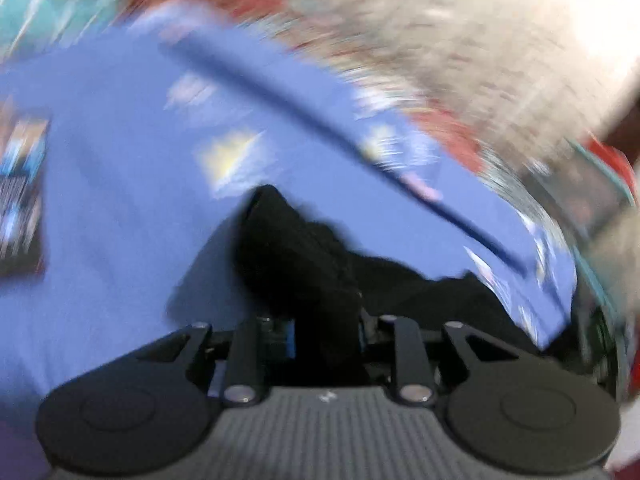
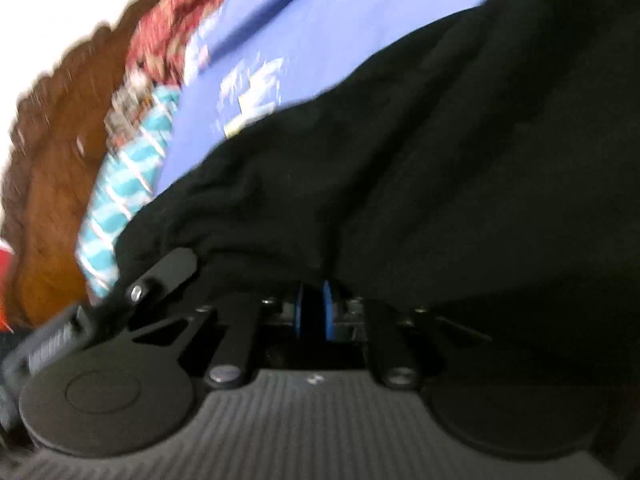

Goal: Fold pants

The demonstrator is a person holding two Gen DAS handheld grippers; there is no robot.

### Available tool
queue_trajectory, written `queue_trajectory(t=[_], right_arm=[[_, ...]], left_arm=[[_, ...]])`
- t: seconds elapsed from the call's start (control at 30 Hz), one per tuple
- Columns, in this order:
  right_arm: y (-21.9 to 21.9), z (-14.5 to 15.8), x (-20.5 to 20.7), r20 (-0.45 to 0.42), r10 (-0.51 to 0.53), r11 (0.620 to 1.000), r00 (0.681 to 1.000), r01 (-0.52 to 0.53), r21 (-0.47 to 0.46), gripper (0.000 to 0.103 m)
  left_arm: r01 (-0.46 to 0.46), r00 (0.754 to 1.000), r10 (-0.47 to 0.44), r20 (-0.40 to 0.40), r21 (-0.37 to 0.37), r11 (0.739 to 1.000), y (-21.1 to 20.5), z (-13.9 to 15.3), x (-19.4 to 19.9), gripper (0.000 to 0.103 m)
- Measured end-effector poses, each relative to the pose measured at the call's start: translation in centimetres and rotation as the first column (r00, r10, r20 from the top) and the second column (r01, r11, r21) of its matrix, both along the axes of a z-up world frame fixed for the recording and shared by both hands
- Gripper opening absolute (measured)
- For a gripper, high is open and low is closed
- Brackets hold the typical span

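Note:
The black pants (image 1: pixel 304 256) lie bunched on a blue sheet (image 1: pixel 120 160) in the blurred left wrist view. A fold of them rises straight out of my left gripper (image 1: pixel 326 316), which is shut on the cloth, so the fingertips are hidden in it. In the right wrist view the pants (image 2: pixel 440 160) hang as a wide dark drape over the right half of the picture. My right gripper (image 2: pixel 313 306) is shut on their lower edge, with the blue pads (image 2: pixel 328 312) close together and black fabric pinched between them.
The blue sheet (image 2: pixel 328 20) has pale printed patches. Around it lie a teal striped cloth (image 2: pixel 128 176), a red patterned fabric (image 2: pixel 172 20), a brown furry blanket (image 2: pixel 52 160) and a cream blanket (image 1: pixel 480 48). A dark printed rectangle (image 1: pixel 20 200) lies at the left.

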State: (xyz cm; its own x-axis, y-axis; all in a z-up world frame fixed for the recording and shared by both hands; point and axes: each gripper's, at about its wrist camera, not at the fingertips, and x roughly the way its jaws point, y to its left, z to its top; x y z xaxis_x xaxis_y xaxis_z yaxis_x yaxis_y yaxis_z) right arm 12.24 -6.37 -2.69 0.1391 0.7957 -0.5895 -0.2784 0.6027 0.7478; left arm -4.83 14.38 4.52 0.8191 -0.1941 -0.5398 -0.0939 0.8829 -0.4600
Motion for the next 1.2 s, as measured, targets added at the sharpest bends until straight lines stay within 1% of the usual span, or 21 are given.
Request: queue_trajectory(t=[0.1, 0.2, 0.23, 0.27, 0.3, 0.33, 0.4, 0.47, 0.53, 0.6, 0.67, 0.73, 0.83, 0.87, 0.9, 0.93, 0.97, 1.0, 1.07, 1.13, 1.2], right_arm=[[-4.6, 1.1, 0.1, 0.0, -0.133, 0.985, 0.991, 0.132, 0.108, 0.018], [-10.2, 1.7, 0.4, -0.004, -0.284, 0.948, 0.959, 0.282, 0.147, 0.018], [-11.8, 1.8, 0.4, -0.007, -0.325, 0.934, 0.946, 0.323, 0.15, 0.018], [-13.5, 1.9, 0.4, -0.007, -0.369, 0.918, 0.929, 0.366, 0.153, 0.018], [-15.0, 1.8, 0.2, -0.005, -0.411, 0.9, 0.912, 0.407, 0.155, 0.021], [-16.4, 1.8, 0.0, -0.004, -0.444, 0.885, 0.896, 0.439, 0.153, 0.027], [-18.9, 1.8, -0.4, 0.009, -0.501, 0.857, 0.865, 0.495, 0.145, 0.034], [-20.2, 2.3, -1.1, 0.048, -0.53, 0.843, 0.847, 0.519, 0.14, 0.036], [-20.6, 3.2, -1.4, 0.116, -0.519, 0.853, 0.847, 0.504, 0.138, 0.041], [-19.8, 4.7, -2.0, 0.222, -0.475, 0.88, 0.852, 0.455, 0.137, 0.046], [-17.9, 5.6, -2.1, 0.313, -0.399, 0.917, 0.862, 0.376, 0.133, 0.048], [-16.4, 6.2, -1.9, 0.373, -0.313, 0.95, 0.874, 0.295, 0.107, 0.061], [-13.4, 5.4, -0.7, 0.387, -0.204, 0.977, 0.899, 0.213, 0.019, 0.066], [-12.4, 4.6, -0.2, 0.374, -0.161, 0.982, 0.913, 0.187, -0.035, 0.065], [-11.5, 3.8, 0.2, 0.356, -0.12, 0.982, 0.927, 0.164, -0.096, 0.051], [-10.8, 3.0, 0.5, 0.331, -0.092, 0.976, 0.939, 0.152, -0.158, 0.018], [-10.4, 2.9, 0.5, 0.317, -0.09, 0.971, 0.944, 0.153, -0.183, 0.018], [-10.9, 3.3, 0.1, 0.332, -0.106, 0.975, 0.937, 0.164, -0.151, 0.013], [-12.2, 5.0, -1.0, 0.403, -0.132, 0.974, 0.905, 0.193, -0.115, 0.012], [-12.7, 5.6, -1.4, 0.463, -0.139, 0.958, 0.876, 0.238, -0.162, 0.012], [-12.5, 4.6, -0.8, 0.464, -0.115, 0.938, 0.878, 0.25, -0.24, 0.015]], left_arm=[[0.119, 0.988, -0.136, 0.079, 0.197, 0.973, -5.5, 1.9, 0.1, 0.023], [0.225, 0.962, -0.264, 0.071, 0.344, 0.912, -11.5, 1.7, 1.0, 0.027], [0.262, 0.951, -0.305, 0.06, 0.374, 0.89, -13.2, 1.3, 1.2, 0.029], [0.303, 0.936, -0.349, 0.041, 0.406, 0.862, -15.0, 0.8, 1.4, 0.04], [0.349, 0.918, -0.395, 0.013, 0.443, 0.826, -16.8, 0.1, 1.6, 0.055], [0.387, 0.902, -0.432, -0.011, 0.467, 0.795, -18.2, -0.6, 1.5, 0.059], [0.454, 0.871, -0.486, -0.066, 0.486, 0.747, -19.8, -1.5, 1.2, 0.059], [0.468, 0.857, -0.513, -0.054, 0.5, 0.728, -19.9, -1.2, -0.3, 0.065], [0.465, 0.852, -0.522, -0.02, 0.488, 0.739, -18.7, -0.1, -2.0, 0.075], [0.457, 0.862, -0.507, 0.012, 0.416, 0.786, -16.6, 1.1, -3.4, 0.076], [0.417, 0.891, -0.453, 0.034, 0.335, 0.845, -13.8, 1.9, -3.9, 0.076], [0.342, 0.932, -0.362, 0.03, 0.262, 0.902, -10.8, 2.1, -4.1, 0.075], [0.229, 0.973, -0.23, -0.013, 0.169, 0.959, -7.2, 1.7, -3.6, 0.07], [0.206, 0.978, -0.205, -0.025, 0.152, 0.967, -6.5, 1.6, -3.5, 0.066], [0.185, 0.983, -0.182, -0.037, 0.135, 0.973, -6.0, 1.4, -3.3, 0.064], [0.172, 0.985, -0.168, -0.042, 0.124, 0.977, -5.6, 1.4, -3.1, 0.063], [0.166, 0.986, -0.162, -0.041, 0.115, 0.979, -5.5, 1.4, -3.0, 0.06], [0.169, 0.986, -0.166, -0.035, 0.112, 0.979, -5.6, 1.5, -2.9, 0.058], [0.19, 0.982, -0.188, -0.026, 0.115, 0.975, -6.2, 1.4, -2.7, 0.056], [0.22, 0.975, -0.217, -0.042, 0.119, 0.968, -7.4, 1.0, -1.7, 0.056], [0.237, 0.97, -0.227, -0.085, 0.136, 0.962, -8.8, -0.2, 0.0, 0.058]])
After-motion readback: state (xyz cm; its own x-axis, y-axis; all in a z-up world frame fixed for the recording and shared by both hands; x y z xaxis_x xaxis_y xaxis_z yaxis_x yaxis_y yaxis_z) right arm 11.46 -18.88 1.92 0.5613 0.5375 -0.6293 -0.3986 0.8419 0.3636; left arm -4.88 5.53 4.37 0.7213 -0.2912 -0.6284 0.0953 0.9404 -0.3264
